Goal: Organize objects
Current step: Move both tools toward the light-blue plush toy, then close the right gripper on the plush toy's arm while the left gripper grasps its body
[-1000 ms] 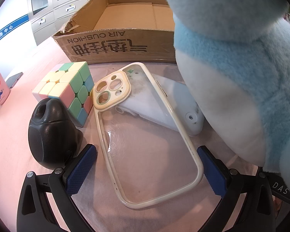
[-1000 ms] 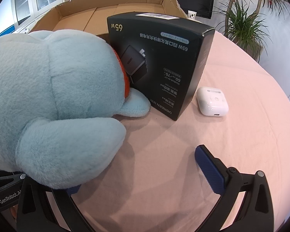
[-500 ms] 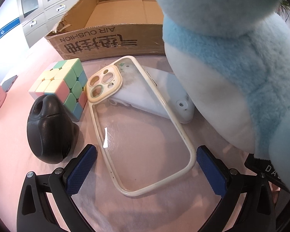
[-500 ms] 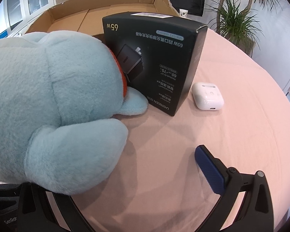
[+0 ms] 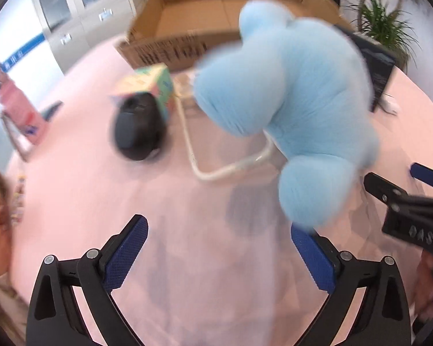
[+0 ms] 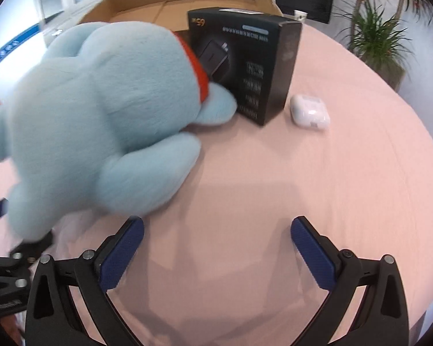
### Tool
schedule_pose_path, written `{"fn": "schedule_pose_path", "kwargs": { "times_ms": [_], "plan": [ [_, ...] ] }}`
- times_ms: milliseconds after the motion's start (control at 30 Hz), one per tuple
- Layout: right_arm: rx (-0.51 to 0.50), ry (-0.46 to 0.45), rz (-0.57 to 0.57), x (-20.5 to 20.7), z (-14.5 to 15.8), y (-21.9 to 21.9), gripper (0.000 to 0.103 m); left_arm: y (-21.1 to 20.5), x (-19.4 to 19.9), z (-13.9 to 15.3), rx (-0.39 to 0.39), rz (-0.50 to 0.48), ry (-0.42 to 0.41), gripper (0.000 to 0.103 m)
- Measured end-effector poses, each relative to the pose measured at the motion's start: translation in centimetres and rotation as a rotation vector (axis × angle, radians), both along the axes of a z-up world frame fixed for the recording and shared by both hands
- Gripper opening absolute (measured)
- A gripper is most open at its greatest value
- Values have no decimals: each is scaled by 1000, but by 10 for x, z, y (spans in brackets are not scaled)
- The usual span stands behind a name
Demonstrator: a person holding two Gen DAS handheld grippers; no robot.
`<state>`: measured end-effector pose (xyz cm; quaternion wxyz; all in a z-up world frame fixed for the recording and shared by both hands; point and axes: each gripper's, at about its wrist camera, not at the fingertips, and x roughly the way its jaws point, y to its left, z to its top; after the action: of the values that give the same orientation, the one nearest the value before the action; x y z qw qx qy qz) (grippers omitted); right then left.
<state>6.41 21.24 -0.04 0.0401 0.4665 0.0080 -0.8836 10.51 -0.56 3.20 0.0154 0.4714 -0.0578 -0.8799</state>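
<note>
Facing: plush toy (image 6: 95, 115) at my right claw's (image 6: 216, 248) eleven o'clock, lying crosswise.
Nearer: right claw.
Claws: both released, left claw (image 5: 219, 250) too.

Black claw (image 5: 219, 249), blue textured pads (image 5: 124, 256)

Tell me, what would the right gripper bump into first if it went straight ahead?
Probably nothing soon: ahead of the open right gripper lies bare table. Farther on stands the black box, with the plush just left of that path. Depth is unclear.

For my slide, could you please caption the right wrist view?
Open right gripper faces blue plush toy, black box, white earbud case.
</note>
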Motion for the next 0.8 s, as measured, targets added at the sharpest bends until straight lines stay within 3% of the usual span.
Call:
{"fn": "schedule_pose_path", "kwargs": {
  "times_ms": [167, 300, 400, 633, 800],
  "plan": [
    [-156, -15, -27, 35, 6, 16, 98, -10, 35, 60, 48, -46, 149, 101],
    [-272, -6, -100, 45, 19, 36, 91, -13, 19, 100, 108, -88, 194, 101],
    [-291, 37, -134, 40, 35, 54, 91, -17, -13, 117, 63, -84, 196, 101],
    [-347, 74, -160, 40, 53, 46, 88, -35, -72, 109, 142, -119, 114, 101],
    [-371, 21, -139, 18, 43, 28, 68, -32, -101, 97, 90, -146, 50, 94]
  ]
}}
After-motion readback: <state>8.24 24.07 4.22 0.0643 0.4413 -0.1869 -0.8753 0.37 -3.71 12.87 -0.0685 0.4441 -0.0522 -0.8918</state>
